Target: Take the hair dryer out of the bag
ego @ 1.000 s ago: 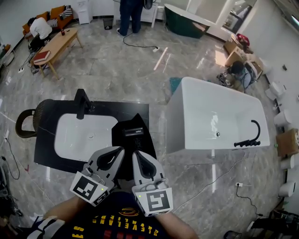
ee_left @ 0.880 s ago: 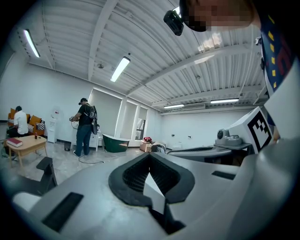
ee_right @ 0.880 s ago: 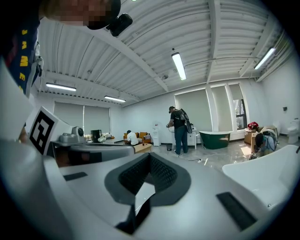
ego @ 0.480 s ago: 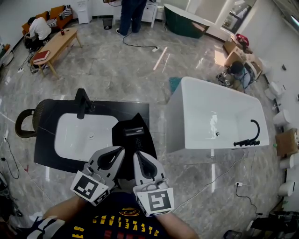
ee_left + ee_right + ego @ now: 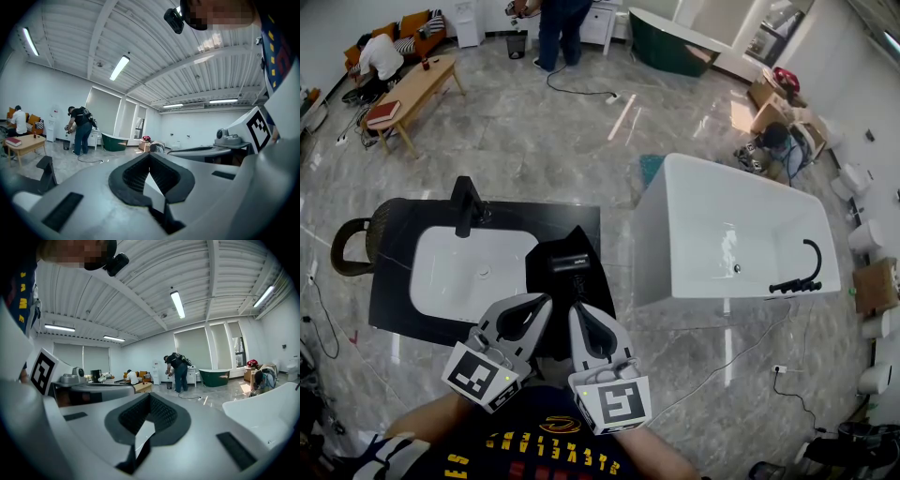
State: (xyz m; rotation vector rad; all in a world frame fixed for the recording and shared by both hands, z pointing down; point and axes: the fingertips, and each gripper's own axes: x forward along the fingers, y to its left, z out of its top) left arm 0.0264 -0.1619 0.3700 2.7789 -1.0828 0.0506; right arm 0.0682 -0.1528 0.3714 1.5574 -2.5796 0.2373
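Note:
A black bag (image 5: pixel 544 273) lies on the black counter (image 5: pixel 394 281), right of the white sink basin (image 5: pixel 469 272). A dark boxy part with a pale label (image 5: pixel 569 263) shows at the bag's top; I cannot tell whether it is the hair dryer. My left gripper (image 5: pixel 546 299) and right gripper (image 5: pixel 573 307) are held side by side close to my body, tips just short of the bag's near edge. Both are shut with nothing between the pads. The left gripper (image 5: pixel 150 161) and the right gripper (image 5: pixel 150 404) look level across the room, and neither gripper view shows the bag.
A black faucet (image 5: pixel 465 208) stands behind the basin. A white bathtub (image 5: pixel 731 234) sits right of the counter. A dark round basket (image 5: pixel 358 246) is at the counter's left end. Far off are a wooden table (image 5: pixel 412 89), a standing person (image 5: pixel 562 33) and a seated person (image 5: pixel 380 56).
Both grippers stay where they were, still shut. Only the standing person at the far end of the room has shifted slightly.

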